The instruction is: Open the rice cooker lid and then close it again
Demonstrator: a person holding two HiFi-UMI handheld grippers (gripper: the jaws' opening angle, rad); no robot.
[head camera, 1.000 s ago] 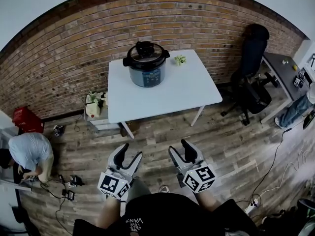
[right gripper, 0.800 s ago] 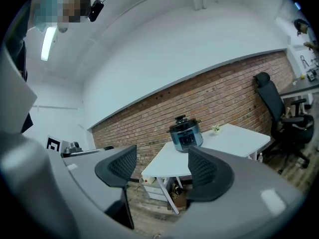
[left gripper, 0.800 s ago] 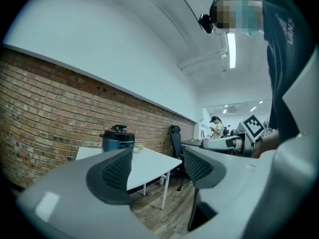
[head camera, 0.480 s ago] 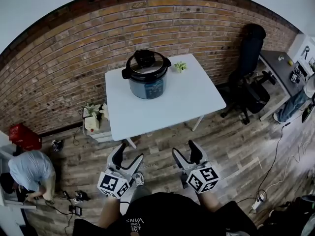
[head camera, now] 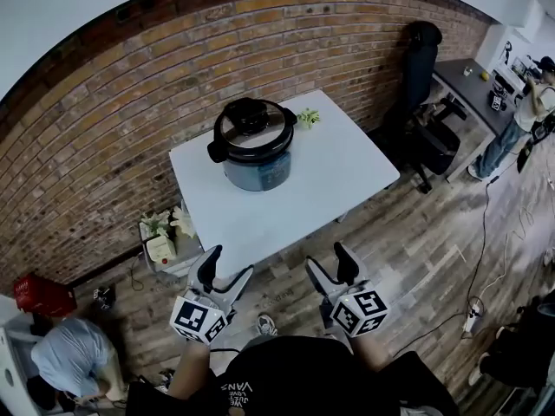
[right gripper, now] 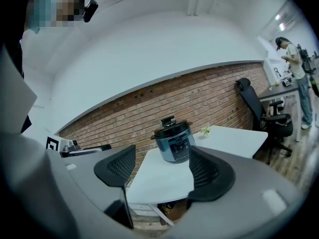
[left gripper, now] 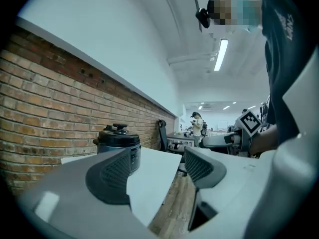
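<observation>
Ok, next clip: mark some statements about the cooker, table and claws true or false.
The lid of the rice cooker is shut. True.
The left claw grips the lid handle. False: it has just been opening, empty, well short of the cooker.
The right claw is open and empty. True; it too has just been opening.
The cooker stands on the floor. False: it stands on the white table.
A small plant sits on the table. True.
</observation>
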